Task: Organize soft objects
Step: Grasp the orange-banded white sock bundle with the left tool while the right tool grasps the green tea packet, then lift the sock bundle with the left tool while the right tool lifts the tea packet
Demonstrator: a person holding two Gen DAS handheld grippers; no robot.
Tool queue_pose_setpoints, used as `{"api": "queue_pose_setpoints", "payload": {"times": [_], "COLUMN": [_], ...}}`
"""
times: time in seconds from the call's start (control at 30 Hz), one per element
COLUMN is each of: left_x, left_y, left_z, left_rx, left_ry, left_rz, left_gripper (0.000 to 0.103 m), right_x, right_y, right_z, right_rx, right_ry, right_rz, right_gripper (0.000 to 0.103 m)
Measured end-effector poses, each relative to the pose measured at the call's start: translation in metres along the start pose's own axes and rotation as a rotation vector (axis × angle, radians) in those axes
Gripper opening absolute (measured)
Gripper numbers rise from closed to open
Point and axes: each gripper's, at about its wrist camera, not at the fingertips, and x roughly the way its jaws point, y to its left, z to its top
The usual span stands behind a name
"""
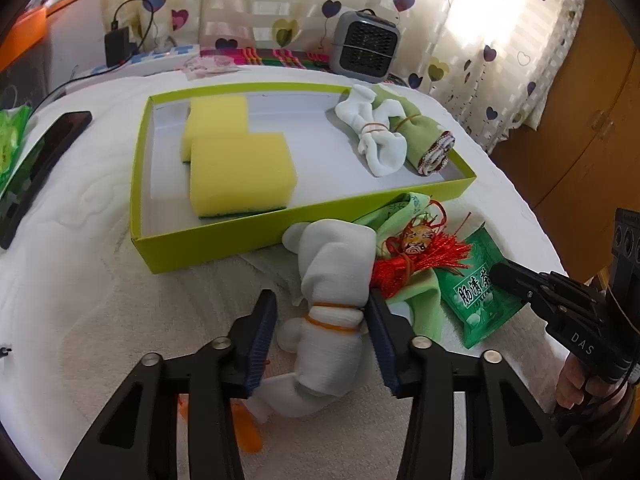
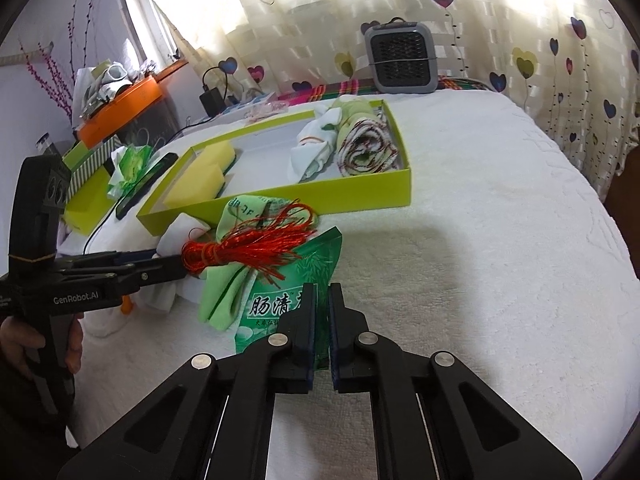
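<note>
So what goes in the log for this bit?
left tool: open around white sock bundle | right tool: shut on green packet | green box: two sponges, rolled cloths

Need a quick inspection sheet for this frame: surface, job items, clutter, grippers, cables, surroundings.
Surface: white textured cloth covering the table.
Job's things: green tray holds two yellow sponges, a white sock bundle and a green rolled cloth. Outside it, against the front wall: a banded white sock roll, a light green cloth, a red tassel ornament.
Clutter: green tea packet, black phone, another green packet.
Grippers: left gripper open, straddling the white sock roll; right gripper shut on the tea packet.
Cables: black charger and cable at the back left.
Surroundings: grey fan heater, heart-print curtain, orange box.
</note>
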Motion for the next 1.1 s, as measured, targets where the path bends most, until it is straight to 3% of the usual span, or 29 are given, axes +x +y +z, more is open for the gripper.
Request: {"api": "queue_pose_setpoints", "payload": {"times": [0.27, 0.73, 1.1], "left_x": [-0.006, -0.019, -0.003], "left_y": [0.001, 0.012, 0.008], "left_z": [-0.002, -0.006, -0.001], "left_rx": [0.0, -0.048, -0.034], "left_ry": [-0.01, -0.032, 0.006], "left_rz": [-0.023, -0.053, -0.027], "left_gripper": [0.032, 0.032, 0.034], "right_x": [-0.006, -0.011, -0.012], "right_y": [-0.006, -0.009, -0.009], "right_z": [-0.002, -0.003, -0.003], "right_rx": [0.017, 0.035, 0.033], "right_ry": [-0.014, -0.035, -0.036], "right_rz": [-0.011, -0.016, -0.019], "right_gripper": [0.004, 0.004, 0.004]}}
